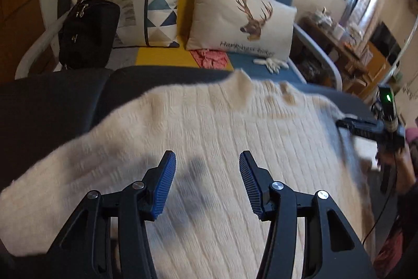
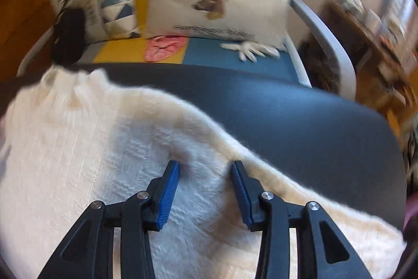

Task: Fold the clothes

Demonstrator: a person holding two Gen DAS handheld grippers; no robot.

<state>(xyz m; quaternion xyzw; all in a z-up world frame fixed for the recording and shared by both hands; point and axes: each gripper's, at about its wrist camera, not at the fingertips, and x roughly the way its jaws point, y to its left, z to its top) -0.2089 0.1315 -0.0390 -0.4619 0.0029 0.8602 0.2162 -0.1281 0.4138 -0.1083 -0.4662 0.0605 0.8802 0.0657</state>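
A cream ribbed knit sweater lies spread over a dark padded surface. My left gripper is open and hovers just above the sweater's middle, with its shadow on the knit. My right gripper is open over the sweater near its right edge, with a raised fold of knit between its fingers. The right gripper also shows in the left wrist view at the sweater's right side. The sweater's collar end points away from me.
Beyond the dark surface stands a sofa with yellow and blue panels, a deer cushion, a triangle-print cushion, a black bag, a pink cloth and a white glove. A cluttered wooden shelf stands at the right.
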